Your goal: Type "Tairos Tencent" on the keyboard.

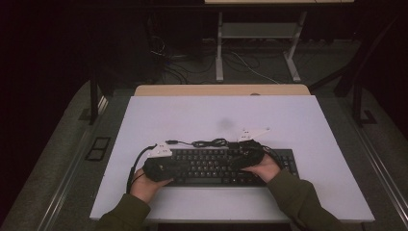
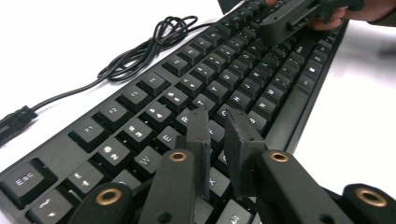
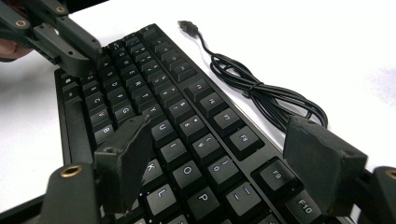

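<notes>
One black keyboard lies on the white desk, its ends hidden under both hands, one cable coiled behind; left gripper jaws nearly together, right gripper jaws spread, both empty.
</notes>
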{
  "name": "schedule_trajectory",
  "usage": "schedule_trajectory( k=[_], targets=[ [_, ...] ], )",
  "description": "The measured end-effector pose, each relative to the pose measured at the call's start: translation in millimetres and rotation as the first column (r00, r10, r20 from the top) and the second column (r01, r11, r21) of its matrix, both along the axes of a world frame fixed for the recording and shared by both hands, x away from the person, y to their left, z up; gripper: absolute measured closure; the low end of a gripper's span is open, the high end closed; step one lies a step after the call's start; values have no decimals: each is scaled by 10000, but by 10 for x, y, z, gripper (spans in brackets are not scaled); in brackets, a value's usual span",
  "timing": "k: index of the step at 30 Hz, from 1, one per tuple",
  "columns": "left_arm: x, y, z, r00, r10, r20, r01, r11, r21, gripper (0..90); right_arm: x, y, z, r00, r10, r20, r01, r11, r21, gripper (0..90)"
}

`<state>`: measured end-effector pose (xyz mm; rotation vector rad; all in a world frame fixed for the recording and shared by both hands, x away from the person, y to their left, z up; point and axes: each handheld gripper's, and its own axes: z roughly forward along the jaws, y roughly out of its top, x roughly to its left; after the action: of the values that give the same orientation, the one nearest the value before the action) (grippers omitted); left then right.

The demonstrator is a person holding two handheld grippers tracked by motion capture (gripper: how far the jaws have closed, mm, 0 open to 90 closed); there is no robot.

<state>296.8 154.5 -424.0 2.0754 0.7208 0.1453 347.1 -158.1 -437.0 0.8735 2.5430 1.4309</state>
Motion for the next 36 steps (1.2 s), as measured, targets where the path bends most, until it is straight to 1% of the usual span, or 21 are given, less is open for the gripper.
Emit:
schedule_trajectory(
  k=[3,9,11,17,20,24,27,30,31,33,34,36],
  targets=[
    [-6,-14,7,9999,-114,-56,114,9999,-27,846,2,-2,-3,10000,-24,-14,24,10000,-7,231],
    [-22,-45,16,9991,-406,-148,405,9992,-62,890,7,-9,-3,10000,-49,-24,49,10000,2,231],
    [-25,-56,16,9984,-537,-156,537,9986,-1,891,7,-10,-4,10000,-57,-24,57,10000,15,231],
    [-31,-91,4,9973,-697,-236,698,9976,44,891,10,-11,-8,10000,-66,0,66,10000,12,231],
    [-32,-100,0,9972,-692,-299,692,9976,-25,890,10,-12,-7,10000,-65,2,65,10000,4,231],
    [-38,-121,-5,9958,-833,-370,832,9965,-29,891,12,-16,-6,10000,-77,-12,77,10000,11,231],
    [-43,-142,-10,9936,-1055,-412,1059,9944,69,891,13,-17,-6,10000,-70,-1,70,10000,3,231],
    [-52,-171,-24,9918,-1174,-507,1179,9930,71,891,12,-17,-5,10000,-71,6,71,10000,-4,231],
    [-50,-175,-27,9907,-1264,-510,1273,9917,153,891,13,-18,-5,10000,-74,6,74,10000,-3,231],
    [-53,-190,-41,9903,-1271,-560,1281,9916,159,891,13,-19,-4,10000,-90,1,90,10000,-2,230],
    [-48,-187,-42,9889,-1372,-565,1390,9898,296,891,14,-20,-4,10000,-90,9,90,10000,-8,231],
    [-47,-195,-53,9885,-1387,-603,1408,9896,311,891,15,-22,-3,10000,-99,14,99,10000,4,231]
  ],
)
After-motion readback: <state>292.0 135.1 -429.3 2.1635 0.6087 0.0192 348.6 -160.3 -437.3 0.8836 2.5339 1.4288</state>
